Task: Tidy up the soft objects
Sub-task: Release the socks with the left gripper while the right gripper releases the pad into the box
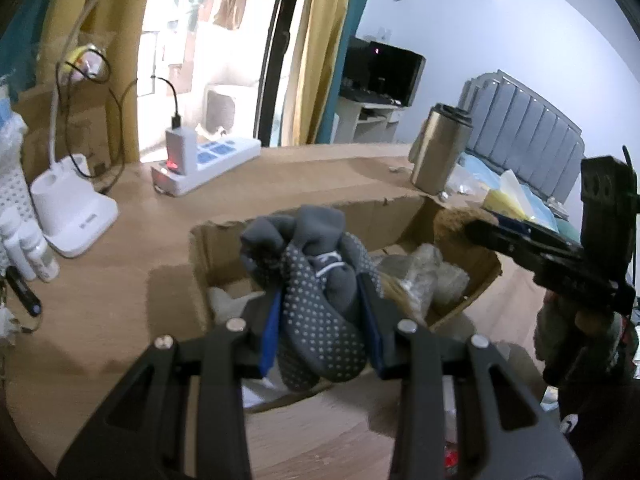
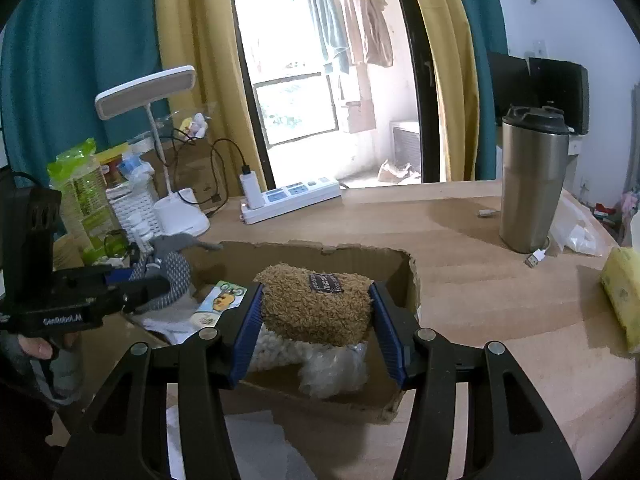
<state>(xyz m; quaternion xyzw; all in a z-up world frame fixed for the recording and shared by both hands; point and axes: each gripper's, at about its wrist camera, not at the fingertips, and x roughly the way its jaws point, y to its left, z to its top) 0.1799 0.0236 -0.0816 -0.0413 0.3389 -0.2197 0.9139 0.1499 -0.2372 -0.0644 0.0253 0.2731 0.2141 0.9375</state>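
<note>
My left gripper (image 1: 320, 300) is shut on a bundle of grey dotted socks (image 1: 316, 280) and holds it over the open cardboard box (image 1: 404, 204). My right gripper (image 2: 316, 304) is shut on a brown fuzzy soft item (image 2: 316, 304) with a dark label, held over the same cardboard box (image 2: 412, 276). The right gripper and the brown item (image 1: 452, 220) also show at the right of the left wrist view. The left gripper (image 2: 136, 284) with the grey socks (image 2: 172, 264) shows at the left of the right wrist view. Plastic-wrapped soft items (image 2: 332, 368) lie inside the box.
A steel tumbler (image 2: 532, 184) stands at the back right of the wooden desk (image 2: 480, 300). A white power strip (image 2: 292, 196) with a charger and a white desk lamp (image 2: 180, 208) stand at the back left. A yellow pack (image 2: 624, 296) lies at the right edge.
</note>
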